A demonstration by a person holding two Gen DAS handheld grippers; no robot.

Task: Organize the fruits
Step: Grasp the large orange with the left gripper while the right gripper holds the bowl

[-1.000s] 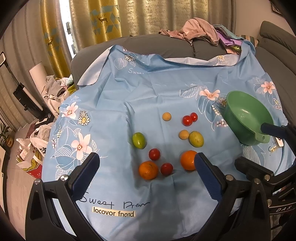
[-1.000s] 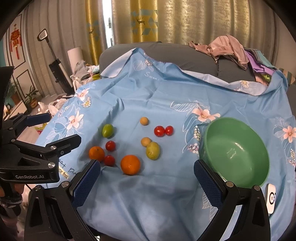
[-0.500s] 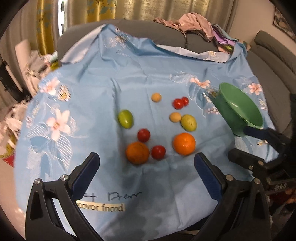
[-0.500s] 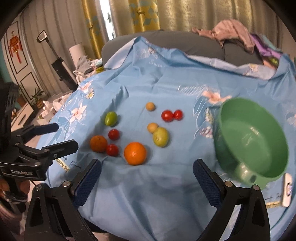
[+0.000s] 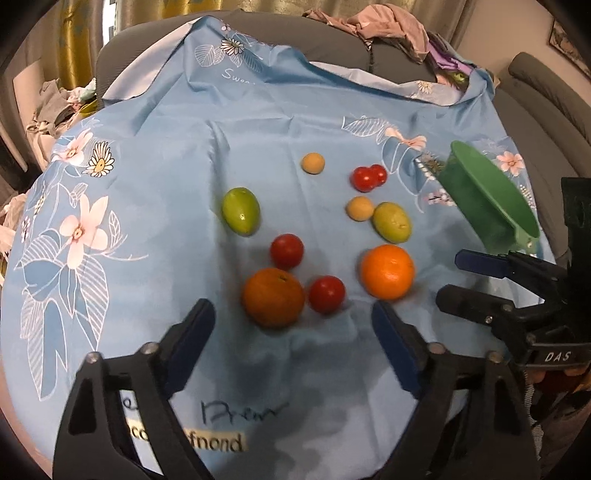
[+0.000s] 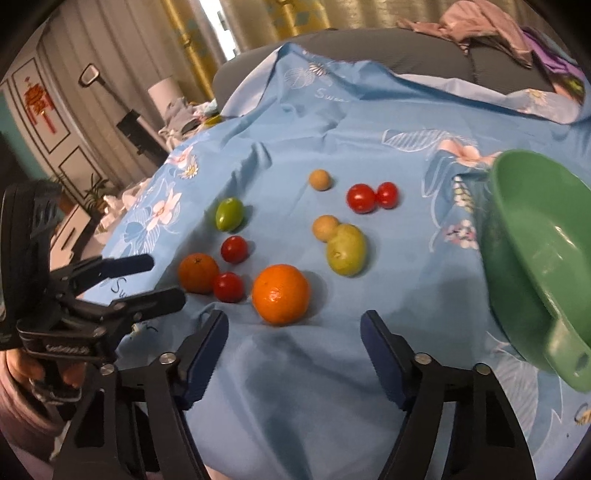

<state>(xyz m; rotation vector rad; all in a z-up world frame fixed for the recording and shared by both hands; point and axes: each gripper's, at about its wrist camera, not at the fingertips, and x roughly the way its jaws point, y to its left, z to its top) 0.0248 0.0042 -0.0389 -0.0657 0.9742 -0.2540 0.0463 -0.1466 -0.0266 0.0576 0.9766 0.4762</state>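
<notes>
Several fruits lie loose on a blue floral cloth [image 5: 155,229]: a dark orange [image 5: 273,297], a bright orange [image 5: 387,271], red tomatoes [image 5: 286,251], two green fruits [image 5: 241,211] and small tan fruits [image 5: 313,163]. A green bowl [image 6: 543,258] stands at the right, also in the left wrist view [image 5: 491,199]. My left gripper [image 5: 293,328] is open and empty just in front of the dark orange. My right gripper [image 6: 293,332] is open and empty just in front of the bright orange [image 6: 280,293].
The cloth [image 6: 369,129] drapes over a grey sofa [image 5: 332,48] with a pile of clothes [image 5: 384,26] at the back. Clutter and a white roll [image 6: 166,92] stand off the cloth's left edge. A printed label [image 5: 214,441] lies near the front edge.
Both grippers have moved forward and down toward the fruits, which now look larger and closer. Nothing was taken hold of; the fruits and the bowl have not moved.
</notes>
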